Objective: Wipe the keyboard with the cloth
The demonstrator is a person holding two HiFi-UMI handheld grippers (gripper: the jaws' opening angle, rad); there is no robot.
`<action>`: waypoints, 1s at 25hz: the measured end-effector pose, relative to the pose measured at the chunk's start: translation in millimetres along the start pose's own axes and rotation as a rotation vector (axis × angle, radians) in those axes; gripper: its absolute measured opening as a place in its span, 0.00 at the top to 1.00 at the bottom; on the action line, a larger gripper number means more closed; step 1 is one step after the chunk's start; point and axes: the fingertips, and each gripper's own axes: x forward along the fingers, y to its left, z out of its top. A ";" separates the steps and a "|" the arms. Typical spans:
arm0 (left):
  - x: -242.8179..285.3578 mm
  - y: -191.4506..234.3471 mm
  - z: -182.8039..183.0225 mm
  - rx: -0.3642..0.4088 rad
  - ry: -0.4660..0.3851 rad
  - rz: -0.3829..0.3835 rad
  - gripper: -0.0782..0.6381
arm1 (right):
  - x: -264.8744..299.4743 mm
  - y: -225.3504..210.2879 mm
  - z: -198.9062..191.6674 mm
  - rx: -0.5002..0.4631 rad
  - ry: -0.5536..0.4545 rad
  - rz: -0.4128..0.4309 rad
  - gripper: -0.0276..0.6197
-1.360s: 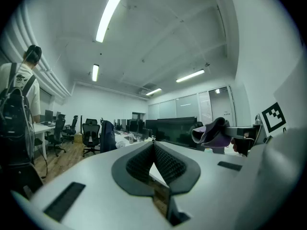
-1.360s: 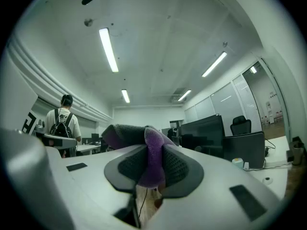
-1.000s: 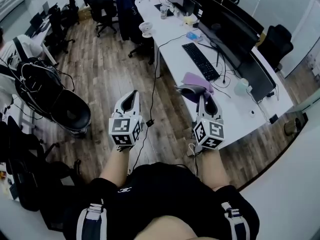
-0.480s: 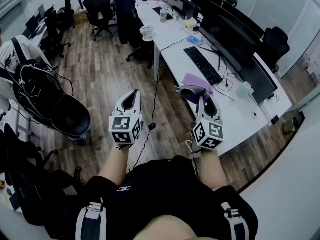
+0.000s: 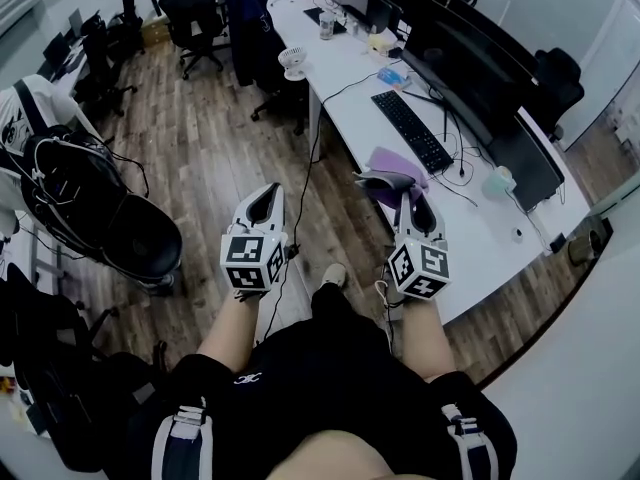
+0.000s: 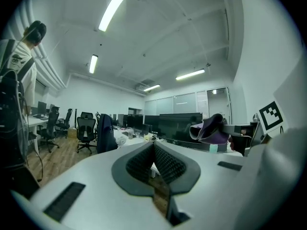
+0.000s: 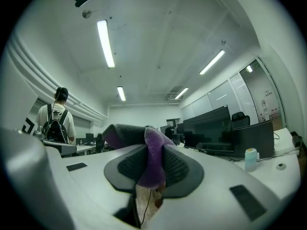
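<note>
A black keyboard [image 5: 409, 130] lies on the long white desk [image 5: 350, 88] ahead and to the right. My right gripper [image 5: 415, 200] is shut on a purple and grey cloth [image 5: 390, 175], held near the desk's front edge, short of the keyboard. In the right gripper view the cloth [image 7: 148, 152] is pinched between the pads and folds over the top. My left gripper [image 5: 262, 202] hangs over the wooden floor, left of the desk. Its jaws are shut with nothing between them [image 6: 153, 164]. The cloth [image 6: 211, 130] also shows at the right of the left gripper view.
Monitors [image 5: 470, 68] stand behind the keyboard with cables and a pale bottle [image 5: 497, 180]. A cable [image 5: 305, 183] hangs from the desk to the floor. Office chairs [image 5: 200, 13] stand at the back. A person with a backpack [image 5: 50, 158] is at the left.
The scene has slid slightly in the head view; both grippers keep their pose and hold. A shoe has come into view on the floor between the grippers.
</note>
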 end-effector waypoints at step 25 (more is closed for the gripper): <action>355.5 53.5 51.8 0.050 0.028 -0.122 0.87 | 307.2 -120.6 11.7 0.030 0.008 -0.113 0.80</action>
